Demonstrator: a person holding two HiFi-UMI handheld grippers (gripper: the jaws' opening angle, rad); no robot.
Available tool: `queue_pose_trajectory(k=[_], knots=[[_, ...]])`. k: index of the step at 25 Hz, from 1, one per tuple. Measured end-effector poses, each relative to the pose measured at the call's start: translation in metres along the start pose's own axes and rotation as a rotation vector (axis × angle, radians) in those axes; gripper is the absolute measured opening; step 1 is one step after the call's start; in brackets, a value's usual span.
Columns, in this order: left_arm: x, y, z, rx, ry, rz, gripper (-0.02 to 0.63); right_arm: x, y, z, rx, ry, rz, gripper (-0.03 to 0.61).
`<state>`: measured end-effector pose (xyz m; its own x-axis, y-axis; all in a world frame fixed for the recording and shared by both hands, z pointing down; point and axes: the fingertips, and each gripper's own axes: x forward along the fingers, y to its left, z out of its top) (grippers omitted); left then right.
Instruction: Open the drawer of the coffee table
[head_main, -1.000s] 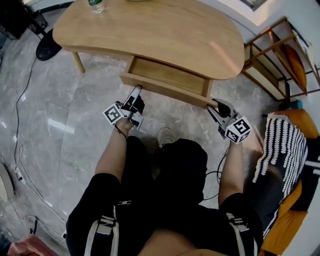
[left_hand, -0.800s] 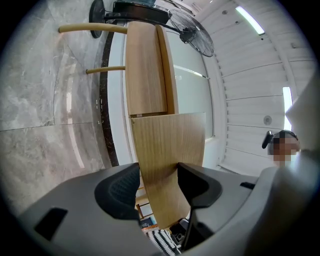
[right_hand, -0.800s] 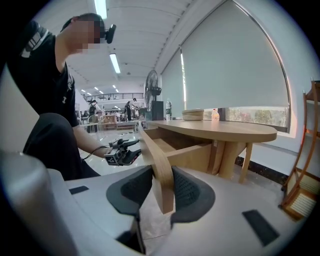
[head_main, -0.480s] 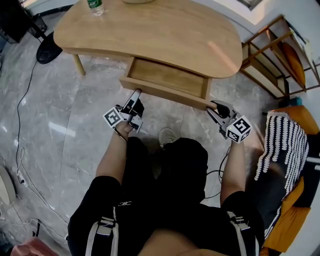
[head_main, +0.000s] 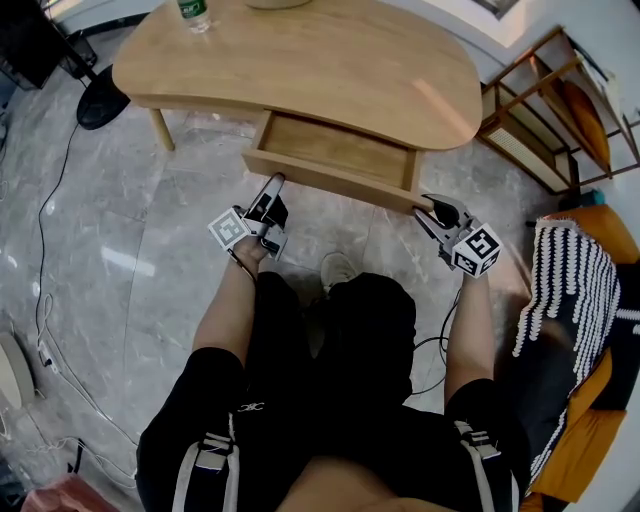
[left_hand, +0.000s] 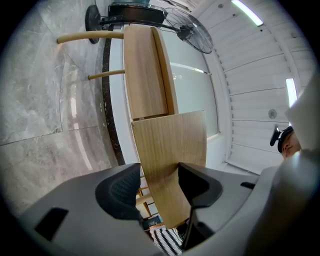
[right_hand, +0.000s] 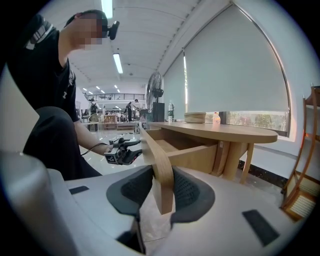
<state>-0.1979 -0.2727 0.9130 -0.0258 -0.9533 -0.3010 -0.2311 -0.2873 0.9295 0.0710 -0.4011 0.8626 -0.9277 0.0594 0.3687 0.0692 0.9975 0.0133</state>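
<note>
The light wooden coffee table (head_main: 330, 60) stands ahead with its drawer (head_main: 340, 148) pulled out. My left gripper (head_main: 275, 182) meets the left part of the drawer front (head_main: 330, 180). In the left gripper view the panel (left_hand: 167, 140) fills the gap at the tips of that gripper (left_hand: 159, 172); its jaws are opening, and both pads still touch the wood. My right gripper (head_main: 428, 203) is shut on the right end of the drawer front. In the right gripper view the panel's end (right_hand: 156, 150) is pinched between the pads of that gripper (right_hand: 162, 186).
A bottle (head_main: 192, 10) stands at the table's far left corner, beside a fan base (head_main: 103, 100) on the floor. A wooden shelf (head_main: 545, 110) and a striped cloth (head_main: 560, 290) on an orange seat are at the right. A cable (head_main: 45, 250) runs along the left floor.
Both grippers stay on the drawer front where they were. Only the head view has shifted slightly.
</note>
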Motion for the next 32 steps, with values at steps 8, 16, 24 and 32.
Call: queue_pose_trajectory(k=[8, 16, 24, 32], knots=[[-0.004, -0.01, -0.004, -0.01, 0.005, 0.019, 0.235, -0.004, 0.006, 0.001, 0.037, 0.102, 0.102, 0.118], [-0.013, 0.002, -0.014, -0.013, 0.052, 0.063, 0.232, -0.001, 0.004, -0.013, 0.018, 0.089, 0.075, 0.126], [-0.034, -0.005, -0.013, 0.186, 0.122, 0.199, 0.169, -0.01, 0.005, -0.015, 0.072, 0.051, -0.075, 0.168], [-0.073, -0.071, 0.013, 0.7, 0.184, 0.453, 0.12, -0.067, 0.034, 0.027, 0.066, -0.092, -0.378, 0.107]])
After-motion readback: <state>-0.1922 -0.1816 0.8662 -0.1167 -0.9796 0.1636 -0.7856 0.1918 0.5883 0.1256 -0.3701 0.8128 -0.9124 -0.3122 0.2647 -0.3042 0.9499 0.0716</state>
